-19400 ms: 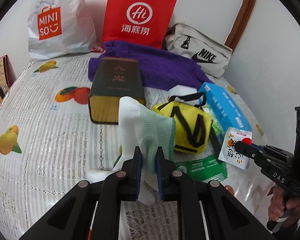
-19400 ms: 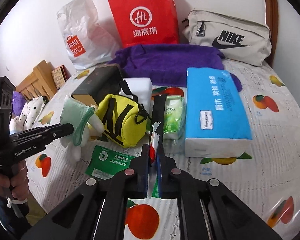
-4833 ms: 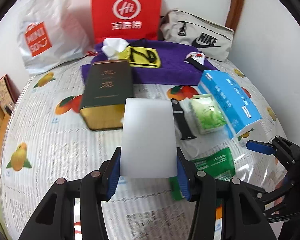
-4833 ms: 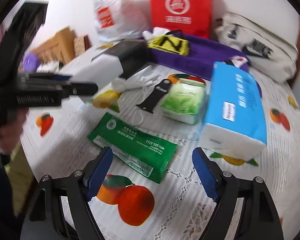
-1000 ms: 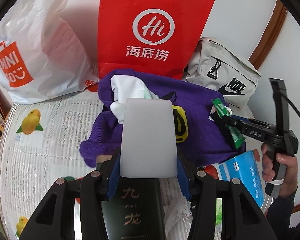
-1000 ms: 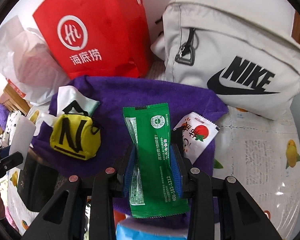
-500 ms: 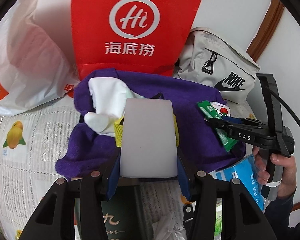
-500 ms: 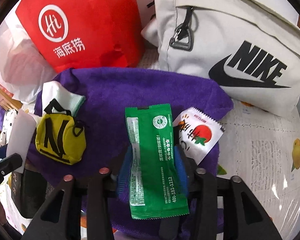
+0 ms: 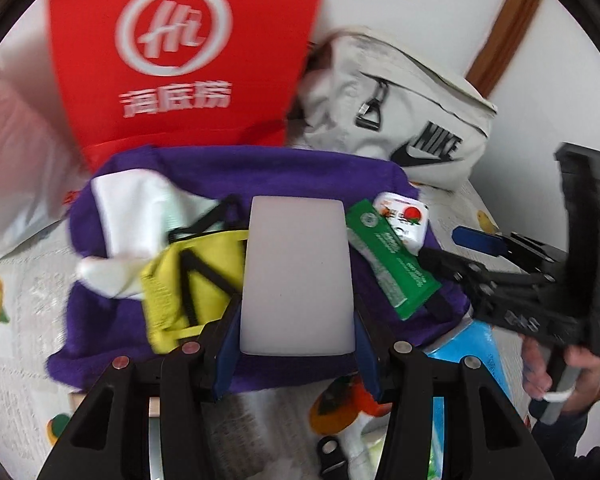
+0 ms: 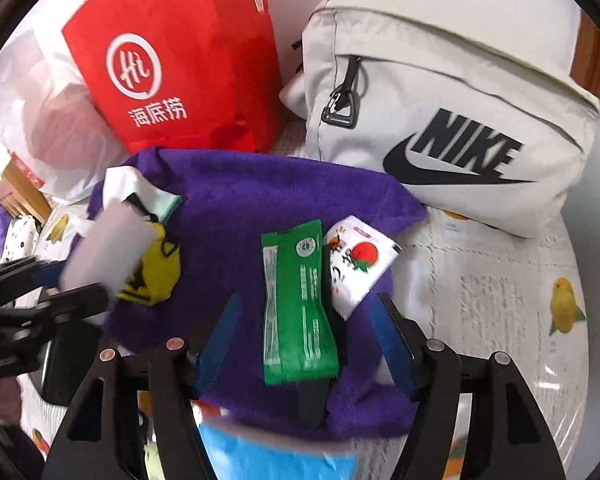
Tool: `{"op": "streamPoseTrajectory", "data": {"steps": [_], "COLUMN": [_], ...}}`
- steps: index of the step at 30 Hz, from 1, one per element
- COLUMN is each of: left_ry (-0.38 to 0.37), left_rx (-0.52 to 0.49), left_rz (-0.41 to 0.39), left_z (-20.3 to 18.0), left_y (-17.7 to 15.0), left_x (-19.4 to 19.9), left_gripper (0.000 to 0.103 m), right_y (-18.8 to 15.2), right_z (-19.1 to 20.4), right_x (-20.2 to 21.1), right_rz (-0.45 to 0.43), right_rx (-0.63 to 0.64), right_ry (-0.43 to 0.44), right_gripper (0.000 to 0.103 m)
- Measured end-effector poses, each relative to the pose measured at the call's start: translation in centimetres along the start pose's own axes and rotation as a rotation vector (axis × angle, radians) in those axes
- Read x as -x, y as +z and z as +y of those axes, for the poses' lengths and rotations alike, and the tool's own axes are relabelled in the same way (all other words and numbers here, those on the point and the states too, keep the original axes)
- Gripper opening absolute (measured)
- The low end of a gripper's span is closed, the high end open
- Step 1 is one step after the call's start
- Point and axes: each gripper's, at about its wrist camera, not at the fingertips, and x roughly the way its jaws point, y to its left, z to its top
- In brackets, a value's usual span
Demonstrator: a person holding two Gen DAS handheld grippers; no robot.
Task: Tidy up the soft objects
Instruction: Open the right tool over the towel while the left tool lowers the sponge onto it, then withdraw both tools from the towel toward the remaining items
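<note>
My left gripper (image 9: 296, 344) is clenched on the white foam block (image 9: 296, 276), holding it upright just above the near edge of the purple towel (image 9: 284, 176). My right gripper (image 10: 306, 344) has its blue-padded jaws spread wide, nothing between them; the green sachet (image 10: 296, 308) lies flat on the towel in the gap, not touched by either pad. White packet with a red fruit print (image 10: 356, 264) sits right beside the sachet, touching it, at the towel's right edge. Yellow pouch with black straps (image 9: 188, 280) is on the towel's left side, partly on a white glove (image 9: 128, 216) near the left far corner. Towel itself lies at the far edge of the fruit-print tablecloth (image 10: 500, 280). Red paper bag (image 9: 180, 56) and grey Nike bag (image 10: 440, 128) stand behind the towel against the wall, white plastic bag (image 9: 16, 152) left of the red one. Blue tissue pack (image 10: 276, 456) just at the towel's near edge, blurred.
</note>
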Motion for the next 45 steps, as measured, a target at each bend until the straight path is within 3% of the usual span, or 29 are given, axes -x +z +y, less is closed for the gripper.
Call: {"op": "streamPoseTrajectory", "data": {"steps": [7, 19, 22, 34, 45], "left_ry": [0.023, 0.035, 0.012, 0.062, 0.115], "left_rx": [-0.068, -0.073, -0.055, -0.032, -0.032], "left_rz": [0.057, 0.116, 0.132, 0.08, 0.017], "left_z": [-2.6, -3.5, -3.4, -3.4, -3.3], "left_y": [1.1, 1.1, 1.1, -1.2, -7.4], "left_x": [-3.6, -6.1, -6.1, -0.2, 6.7], "left_gripper": [0.048, 0.049, 0.059, 0.06, 0.06], "right_y": [-2.6, -5.4, -6.1, -7.9, -11.1], "right_z": [-1.7, -2.9, -3.1, 0.2, 4.0], "right_x": [3.2, 4.8, 5.2, 8.5, 11.5], "right_rz": [-0.038, -0.053, -0.052, -0.082, -0.103], "right_rx": [-0.04, -0.098, -0.119, -0.062, -0.016], "right_ry": [0.005, -0.011, -0.004, 0.025, 0.059], "right_gripper": [0.067, 0.067, 0.067, 0.067, 0.067]}}
